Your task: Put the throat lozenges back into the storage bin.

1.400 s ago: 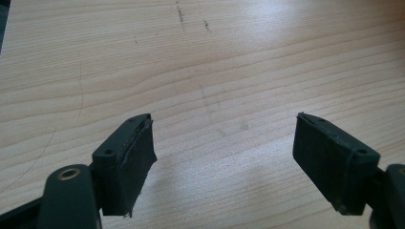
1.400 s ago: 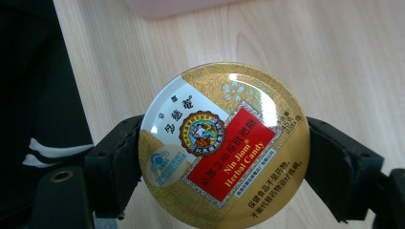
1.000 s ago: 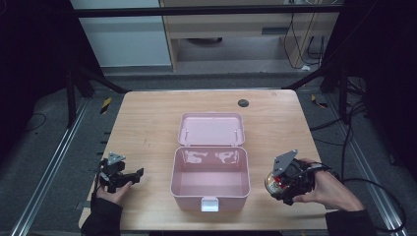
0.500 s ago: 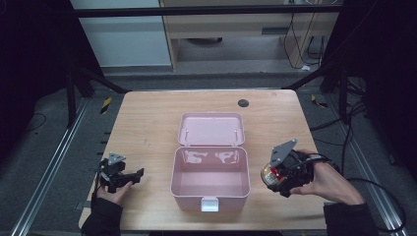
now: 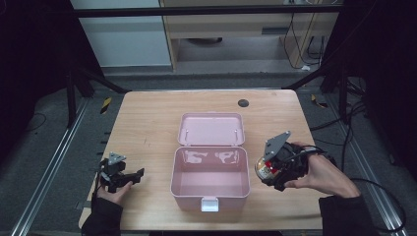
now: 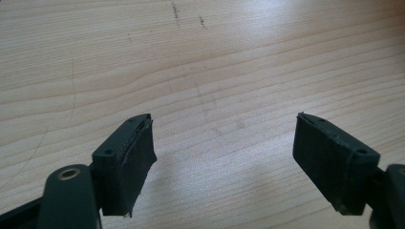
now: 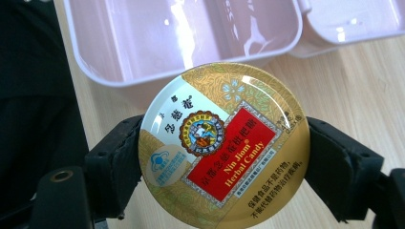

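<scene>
Wooden table (image 5: 147, 123) | open pink box (image 5: 210, 177) centre-near | right gripper (image 5: 271, 169) pinching round candy tin (image 7: 223, 145) just right of box | left gripper (image 5: 129, 177) spread, near-left.

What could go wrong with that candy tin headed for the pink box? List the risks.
1. The right gripper clamps the round candy tin only at its curved rim, so the tin might slip or twist out.
2. The tin sits beside the pink box, near its right wall; moved low, it might strike the rim and shove the box.
3. The left gripper stands open over bare table, well away from the box, so nothing steadies it.
</scene>
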`<state>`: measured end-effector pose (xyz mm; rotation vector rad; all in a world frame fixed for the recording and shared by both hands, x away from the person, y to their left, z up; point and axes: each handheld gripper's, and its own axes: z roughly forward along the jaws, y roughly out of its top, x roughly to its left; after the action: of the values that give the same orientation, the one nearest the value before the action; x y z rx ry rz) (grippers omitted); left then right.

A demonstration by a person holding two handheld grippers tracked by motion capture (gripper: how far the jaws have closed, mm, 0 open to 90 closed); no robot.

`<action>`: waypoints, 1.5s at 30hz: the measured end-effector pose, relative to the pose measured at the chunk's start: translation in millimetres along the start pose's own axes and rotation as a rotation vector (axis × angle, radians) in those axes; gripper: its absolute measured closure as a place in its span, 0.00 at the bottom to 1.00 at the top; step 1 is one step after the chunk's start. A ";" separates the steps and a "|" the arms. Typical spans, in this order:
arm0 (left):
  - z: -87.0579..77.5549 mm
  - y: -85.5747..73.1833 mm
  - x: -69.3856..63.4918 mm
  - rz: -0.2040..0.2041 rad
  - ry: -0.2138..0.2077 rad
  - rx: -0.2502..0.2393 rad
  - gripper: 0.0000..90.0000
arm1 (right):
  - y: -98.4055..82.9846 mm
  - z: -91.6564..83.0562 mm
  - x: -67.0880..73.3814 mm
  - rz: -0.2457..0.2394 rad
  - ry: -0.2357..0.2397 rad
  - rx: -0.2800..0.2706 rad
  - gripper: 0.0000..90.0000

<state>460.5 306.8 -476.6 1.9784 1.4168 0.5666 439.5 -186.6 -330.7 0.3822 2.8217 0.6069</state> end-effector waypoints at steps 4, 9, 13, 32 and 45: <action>-0.2 0.0 0.2 -0.002 -0.001 -0.004 0.23 | 8.5 -1.3 1.6 -0.006 0.004 -0.002 0.23; 0.0 0.2 0.0 0.000 -0.001 -0.001 0.23 | 18.3 -2.5 1.8 -0.020 0.009 -0.012 0.23; 0.2 0.3 -0.2 -0.003 -0.001 -0.004 0.23 | 26.3 -1.1 2.9 -0.028 0.012 -0.020 0.23; 0.0 0.6 -0.1 -0.001 -0.002 -0.004 0.23 | 53.3 17.9 4.8 -0.044 0.042 -0.026 0.23; 0.0 0.6 0.2 -0.001 -0.002 -0.005 0.23 | 60.8 35.1 8.2 -0.059 0.060 -0.019 0.23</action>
<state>461.0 306.8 -476.2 1.9737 1.4141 0.5674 453.8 -117.6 -337.2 0.2811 2.8700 0.6428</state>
